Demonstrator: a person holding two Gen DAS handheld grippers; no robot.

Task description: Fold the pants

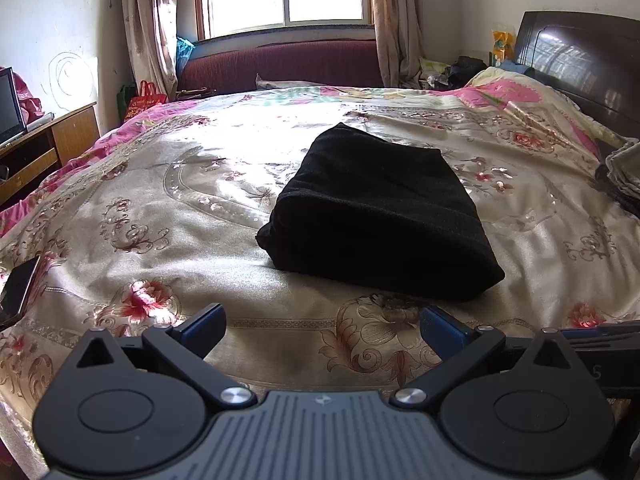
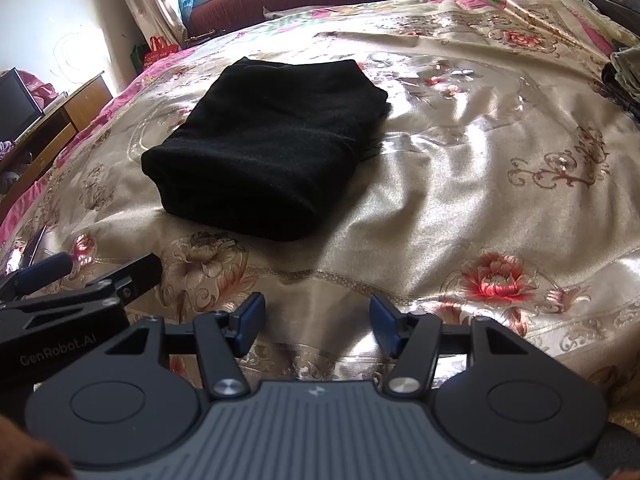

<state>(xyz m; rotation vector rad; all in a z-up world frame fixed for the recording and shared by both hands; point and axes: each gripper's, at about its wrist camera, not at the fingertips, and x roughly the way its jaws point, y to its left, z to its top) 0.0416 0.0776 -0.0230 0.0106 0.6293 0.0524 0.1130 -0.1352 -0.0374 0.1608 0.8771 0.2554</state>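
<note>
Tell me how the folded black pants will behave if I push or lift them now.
The pants look like soft, thick fabric, so likely floppy: lifting one edge could undo the layers. The bedspread looks glossy, so a push probably slides the bundle.

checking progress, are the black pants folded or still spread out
Folded: the black pants lie as a compact, thick rectangular bundle on the bedspread, layered edges showing, no legs trailing.
</note>
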